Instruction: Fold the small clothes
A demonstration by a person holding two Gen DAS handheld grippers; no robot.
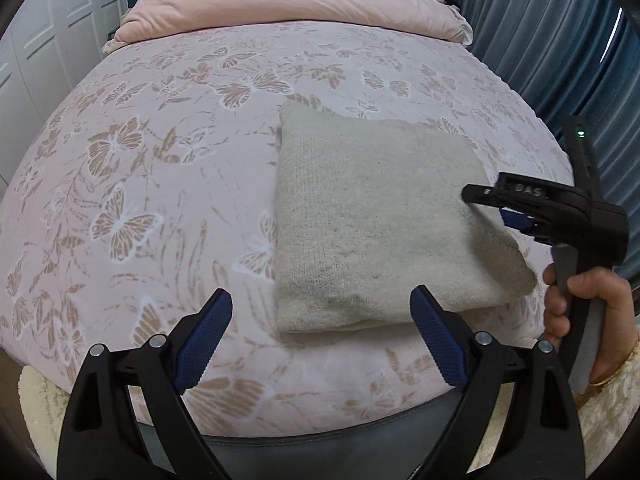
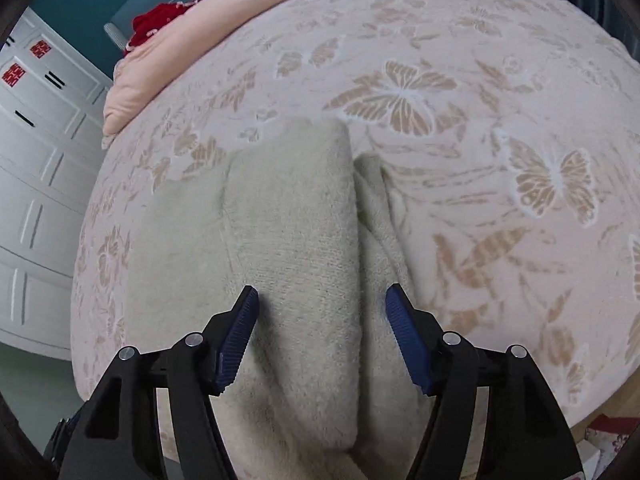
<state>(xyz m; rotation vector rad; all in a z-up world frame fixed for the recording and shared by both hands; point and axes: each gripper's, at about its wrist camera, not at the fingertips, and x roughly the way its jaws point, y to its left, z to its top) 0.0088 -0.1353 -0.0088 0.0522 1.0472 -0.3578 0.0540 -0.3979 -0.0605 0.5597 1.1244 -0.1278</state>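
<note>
Open fingers (image 2: 256,312) over folded sweater (image 2: 288,216)

Butterfly-print bedspread (image 1: 160,160), pink duvet (image 1: 288,0), white wardrobe (image 2: 36,184), blue curtain (image 1: 560,60).

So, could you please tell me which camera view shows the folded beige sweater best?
The left wrist view: the folded beige sweater lies there nearly whole on the butterfly bedspread, its edges clear. The right wrist view sits close above it, showing only a raised fold and cutting off the near part.

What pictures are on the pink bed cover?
Tan and white butterflies on the pink bed cover, clearest in the right wrist view.
</note>
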